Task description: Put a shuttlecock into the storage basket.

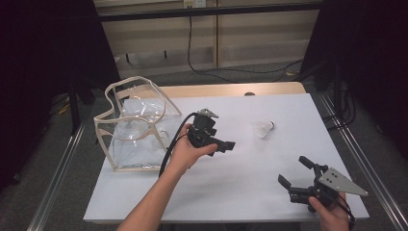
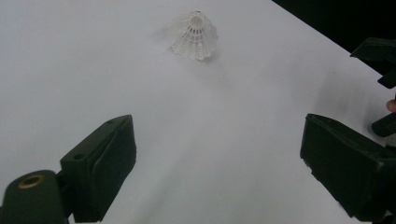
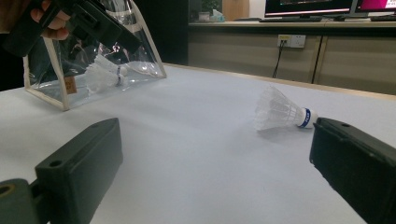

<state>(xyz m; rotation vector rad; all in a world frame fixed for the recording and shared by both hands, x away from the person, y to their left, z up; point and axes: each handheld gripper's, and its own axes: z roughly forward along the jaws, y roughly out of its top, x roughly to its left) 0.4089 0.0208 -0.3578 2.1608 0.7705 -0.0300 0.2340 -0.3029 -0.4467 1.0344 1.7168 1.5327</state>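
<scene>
Left gripper (image 1: 226, 146) is held above the table (image 1: 240, 192) mid-left, jaws spread wide with nothing between them, pointing toward the shuttlecock (image 1: 263, 128). Right gripper (image 1: 294, 172) is at the near right corner, jaws also wide apart and empty.

The shuttlecock lies on its side on the white table, right of centre toward the far edge, well apart from both grippers. Clear bag (image 1: 137, 126) with beige trim sits at the table's left edge, just beside the left hand (image 1: 185, 151).

View differences:
- The high view gives the layout, but the bag's contents are lost in glare.
- The right gripper view shows a second shuttlecock (image 3: 103, 74) inside the clear bag (image 3: 93, 70), plus the blue band on the cork of the loose shuttlecock (image 3: 282, 113), cork pointing right in that view.
- The left gripper view looks into the shuttlecock (image 2: 195, 37) skirt end-on and shows its white ribbed lattice; cork mostly hidden behind it.
</scene>
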